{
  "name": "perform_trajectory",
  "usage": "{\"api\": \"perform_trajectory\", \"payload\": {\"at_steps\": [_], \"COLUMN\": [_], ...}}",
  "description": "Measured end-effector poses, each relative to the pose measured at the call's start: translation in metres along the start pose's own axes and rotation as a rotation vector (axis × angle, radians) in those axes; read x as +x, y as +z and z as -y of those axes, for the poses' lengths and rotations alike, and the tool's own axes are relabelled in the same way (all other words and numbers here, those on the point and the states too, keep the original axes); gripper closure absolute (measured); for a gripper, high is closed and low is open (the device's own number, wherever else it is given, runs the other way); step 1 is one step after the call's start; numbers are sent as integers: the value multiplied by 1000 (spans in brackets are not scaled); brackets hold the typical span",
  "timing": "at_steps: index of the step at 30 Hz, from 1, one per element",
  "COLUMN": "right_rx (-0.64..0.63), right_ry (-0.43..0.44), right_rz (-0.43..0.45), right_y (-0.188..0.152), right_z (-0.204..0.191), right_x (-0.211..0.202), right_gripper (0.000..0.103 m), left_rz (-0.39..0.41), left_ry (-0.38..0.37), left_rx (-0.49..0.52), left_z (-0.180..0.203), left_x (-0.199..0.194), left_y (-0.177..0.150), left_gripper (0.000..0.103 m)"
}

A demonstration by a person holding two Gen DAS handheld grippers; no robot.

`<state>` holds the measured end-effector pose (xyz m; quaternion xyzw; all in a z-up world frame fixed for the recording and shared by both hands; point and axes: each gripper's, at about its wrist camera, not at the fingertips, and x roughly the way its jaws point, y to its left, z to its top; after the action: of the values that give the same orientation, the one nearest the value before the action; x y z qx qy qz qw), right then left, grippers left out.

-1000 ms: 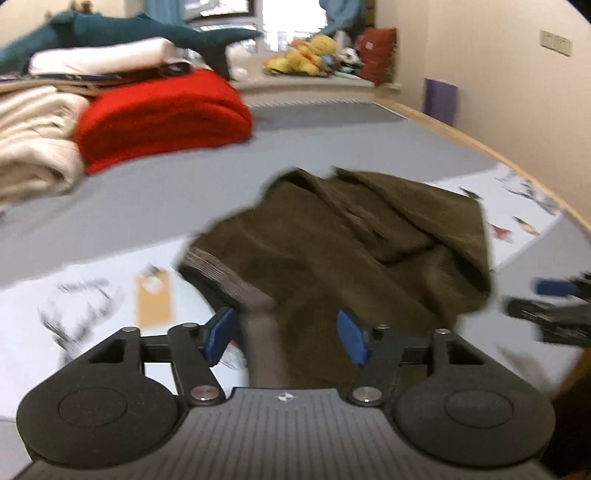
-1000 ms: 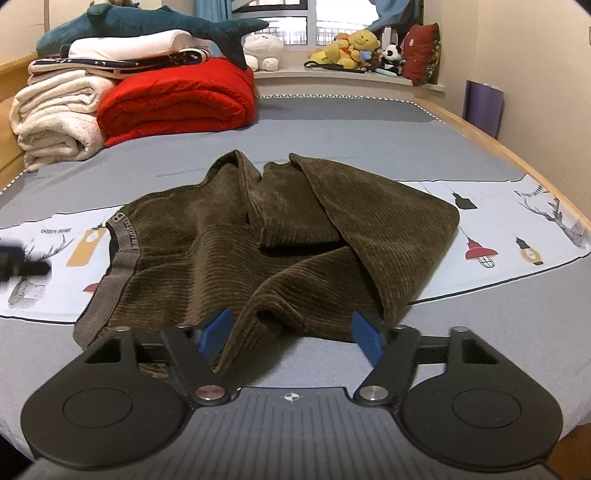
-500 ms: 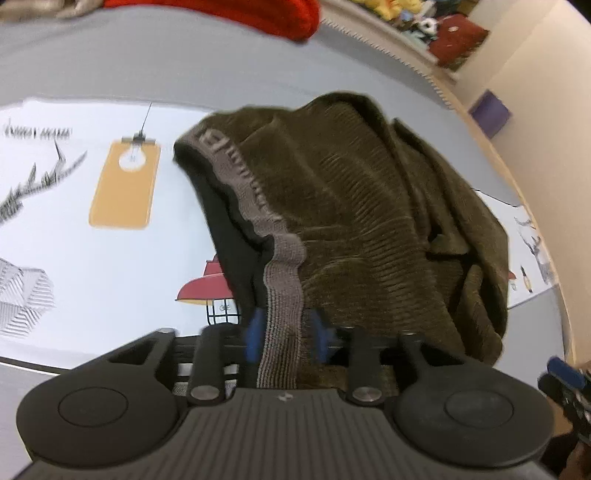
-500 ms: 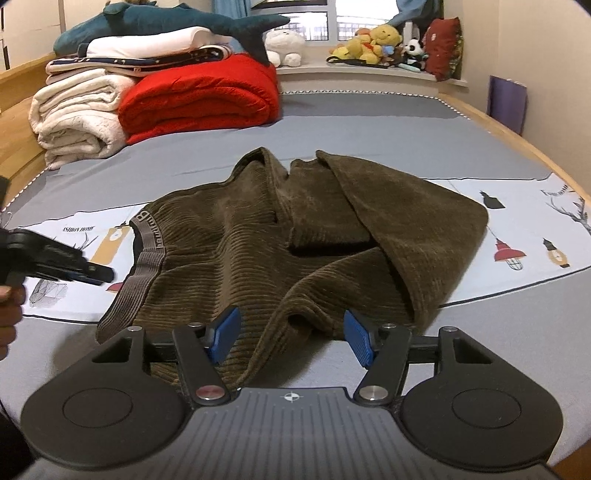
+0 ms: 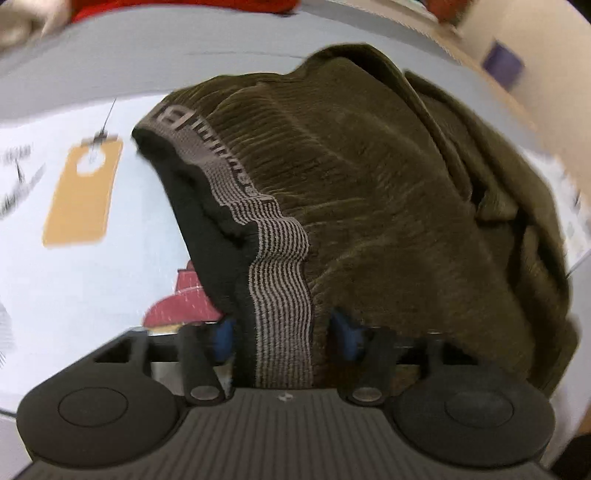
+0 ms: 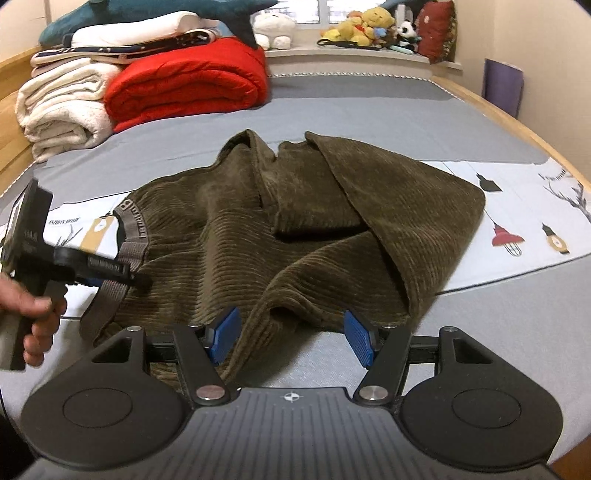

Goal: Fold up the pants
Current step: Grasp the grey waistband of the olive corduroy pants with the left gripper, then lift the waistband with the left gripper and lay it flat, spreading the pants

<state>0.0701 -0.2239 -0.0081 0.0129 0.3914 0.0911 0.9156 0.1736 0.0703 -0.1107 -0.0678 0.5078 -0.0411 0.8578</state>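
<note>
Brown corduroy pants point(image 6: 303, 229) lie crumpled on the bed, with a grey striped waistband point(image 5: 280, 280) at their left end. My left gripper point(image 5: 282, 332) is shut on the waistband, which runs between its blue pads; the right wrist view shows it point(image 6: 110, 275) at the pants' left edge, held by a hand. My right gripper point(image 6: 291, 336) is open and empty, just above the pants' near edge, with a fold of cloth by its left pad point(image 6: 223, 332).
A red folded quilt point(image 6: 188, 85), cream blankets point(image 6: 62, 107) and a blue plush shark point(image 6: 155, 14) are stacked at the far left of the bed. Stuffed toys point(image 6: 365, 26) line the window sill. A wooden bed rail point(image 6: 517, 125) runs along the right.
My left gripper has closed on the waistband and lifted it closer to the camera. My right gripper has moved slightly nearer the pants' near edge, still open.
</note>
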Motion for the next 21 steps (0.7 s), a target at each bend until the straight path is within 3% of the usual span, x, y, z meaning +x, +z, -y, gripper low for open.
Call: {"api": "perform_trajectory", "payload": {"at_steps": [1, 3, 7, 10, 16, 20, 21], "right_rx": [9, 22, 47, 40, -10, -40, -46], "right_ry": [-5, -13, -32, -42, -58, -61, -62], "right_rz": [1, 4, 9, 17, 25, 25, 26], "right_y": [0, -1, -4, -5, -13, -14, -15], "right_z": [1, 3, 3, -1, -13, -20, -22], "right_x": [-1, -2, -6, -7, -10, -11, -11], "right_gripper": [38, 38, 38, 38, 38, 38, 38], "left_rz": [2, 8, 120, 151, 172, 97, 62], "left_ry": [2, -6, 46, 67, 219, 317, 336], "left_rx": [12, -11, 9, 11, -83, -193, -208], "left_z": [0, -5, -12, -30, -108, -167, -177], "left_x": [-2, -10, -44, -70, -114, -129, -129], "left_y": [0, 3, 6, 1, -24, -41, -46], "left_gripper": [67, 76, 82, 83, 83, 81, 75]}}
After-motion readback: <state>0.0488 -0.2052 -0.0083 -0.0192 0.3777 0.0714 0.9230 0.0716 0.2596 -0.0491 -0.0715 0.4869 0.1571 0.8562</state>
